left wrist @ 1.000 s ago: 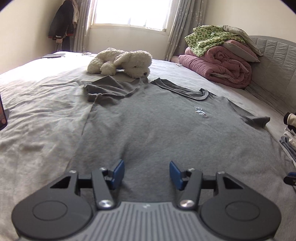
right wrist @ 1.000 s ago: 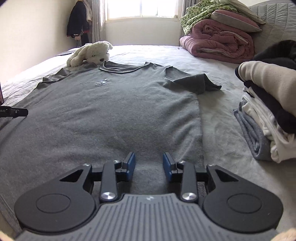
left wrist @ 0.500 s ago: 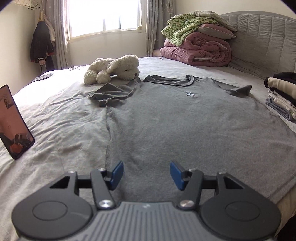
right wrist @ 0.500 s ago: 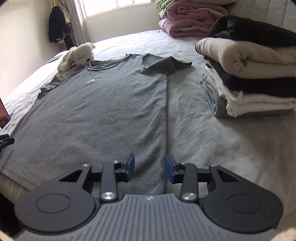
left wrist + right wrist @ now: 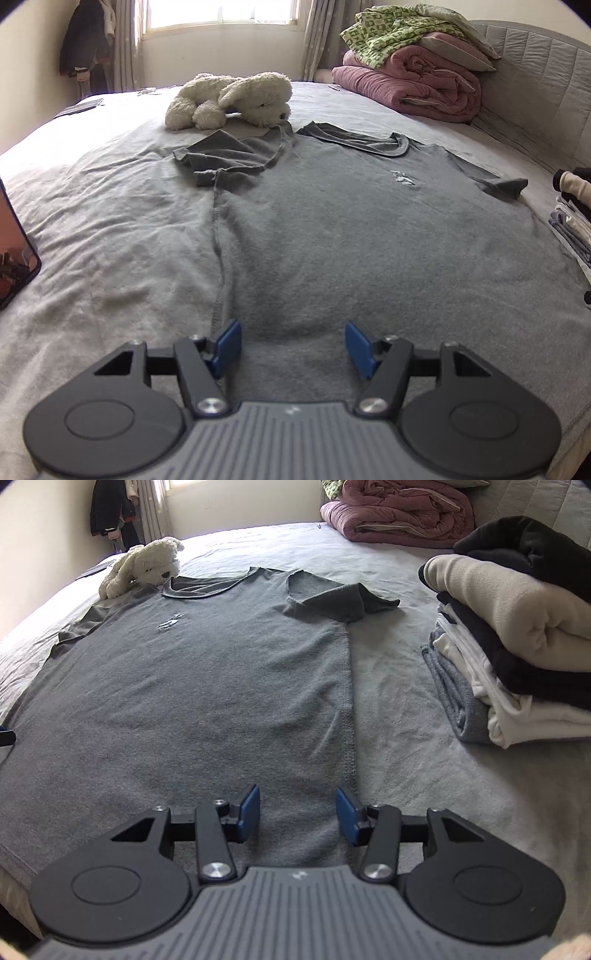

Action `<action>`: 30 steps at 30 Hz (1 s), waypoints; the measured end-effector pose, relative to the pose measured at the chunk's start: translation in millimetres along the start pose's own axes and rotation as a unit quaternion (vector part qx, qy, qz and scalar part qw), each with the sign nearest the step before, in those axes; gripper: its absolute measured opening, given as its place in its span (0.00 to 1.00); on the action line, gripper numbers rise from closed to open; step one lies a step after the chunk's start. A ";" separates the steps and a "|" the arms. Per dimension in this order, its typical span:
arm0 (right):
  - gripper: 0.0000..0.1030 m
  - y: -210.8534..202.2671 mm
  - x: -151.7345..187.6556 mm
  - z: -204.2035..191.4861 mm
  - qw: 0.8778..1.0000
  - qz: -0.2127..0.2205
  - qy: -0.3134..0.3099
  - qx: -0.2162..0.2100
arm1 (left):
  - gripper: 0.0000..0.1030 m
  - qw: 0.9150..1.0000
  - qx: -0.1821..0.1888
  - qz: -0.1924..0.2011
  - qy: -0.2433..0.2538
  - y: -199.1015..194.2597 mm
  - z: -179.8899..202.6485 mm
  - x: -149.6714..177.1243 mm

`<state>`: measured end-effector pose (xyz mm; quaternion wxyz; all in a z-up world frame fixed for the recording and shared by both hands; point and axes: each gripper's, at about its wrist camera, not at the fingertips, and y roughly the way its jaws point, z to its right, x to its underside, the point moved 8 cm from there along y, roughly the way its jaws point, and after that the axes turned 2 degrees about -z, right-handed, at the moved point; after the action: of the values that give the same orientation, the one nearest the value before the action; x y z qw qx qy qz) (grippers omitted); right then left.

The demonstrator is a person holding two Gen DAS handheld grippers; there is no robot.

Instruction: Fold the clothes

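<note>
A phone [image 5: 14, 243] is standing propped at the far left edge of the bed [image 5: 110, 229]. Next to it, the left gripper [image 5: 291, 345] is hovering low over the lower left corner of the grey T-shirt [image 5: 369, 236], its blue pads spread wide with nothing between them. The T-shirt is lying flat and face up across the bed, its left sleeve bunched beside a white plush dog [image 5: 232, 98]. The right gripper [image 5: 297, 816] is hanging over the shirt's lower right hem, likewise spread and empty. Further right, a stack of folded clothes [image 5: 517, 638] is sitting just beside the shirt, and rolled quilts [image 5: 399, 509] are lying by the headboard.
</note>
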<state>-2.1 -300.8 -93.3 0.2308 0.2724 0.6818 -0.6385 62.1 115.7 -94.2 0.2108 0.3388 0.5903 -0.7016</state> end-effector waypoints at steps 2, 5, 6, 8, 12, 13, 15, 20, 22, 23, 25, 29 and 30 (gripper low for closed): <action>0.48 1.6 -13.6 -1.2 1.000 0.010 0.014 -0.013 | 0.62 1.000 -0.009 0.010 -0.025 5.9 -14.7 -15.1; 0.48 11.5 -33.8 -13.6 0.999 0.026 0.017 -0.027 | 0.62 0.997 -0.019 0.025 -0.071 23.4 -36.0 -35.8; 0.48 18.1 -40.7 -21.2 0.999 0.030 0.013 -0.033 | 0.62 0.995 -0.022 0.031 -0.088 30.6 -43.5 -42.5; 0.48 32.5 -54.8 -37.4 0.998 0.038 0.003 -0.044 | 0.61 0.991 -0.028 0.043 -0.122 44.8 -58.6 -55.9; 0.48 63.2 -82.4 -71.2 0.996 0.052 -0.017 -0.073 | 0.60 0.983 -0.038 0.060 -0.167 75.3 -83.5 -73.7; 0.48 70.9 -89.3 -80.0 0.995 0.056 -0.022 -0.081 | 0.60 0.982 -0.039 0.065 -0.173 82.5 -88.6 -78.6; 0.48 87.2 -101.8 -97.0 0.993 0.060 -0.028 -0.098 | 0.60 0.980 -0.042 0.076 -0.181 95.7 -97.9 -89.4; 0.48 128.7 -133.1 -142.8 0.987 0.065 -0.045 -0.139 | 0.59 0.976 -0.040 0.097 -0.193 121.8 -116.2 -117.5; 0.48 145.1 -146.6 -164.9 0.984 0.066 -0.051 -0.154 | 0.57 0.975 -0.038 0.099 -0.197 132.6 -123.7 -127.3; 0.48 151.3 -152.3 -174.2 0.983 0.067 -0.055 -0.159 | 0.56 0.974 -0.036 0.100 -0.198 138.8 -127.8 -132.8; 0.46 166.9 -166.1 -197.2 0.981 0.070 -0.062 -0.172 | 0.56 0.975 -0.032 0.097 -0.195 151.7 -135.2 -143.1; 0.43 193.5 -185.7 -233.0 0.976 0.073 -0.066 -0.195 | 0.53 0.972 -0.017 0.100 -0.211 171.2 -149.5 -158.6; 0.43 199.5 -189.9 -239.8 0.975 0.073 -0.064 -0.200 | 0.52 0.970 -0.013 0.102 -0.219 175.2 -152.6 -161.7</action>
<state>280.2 -69.1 -97.4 0.3697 0.2279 0.7579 -0.4868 328.8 209.5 -108.4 0.4095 0.2328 0.5016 -0.7257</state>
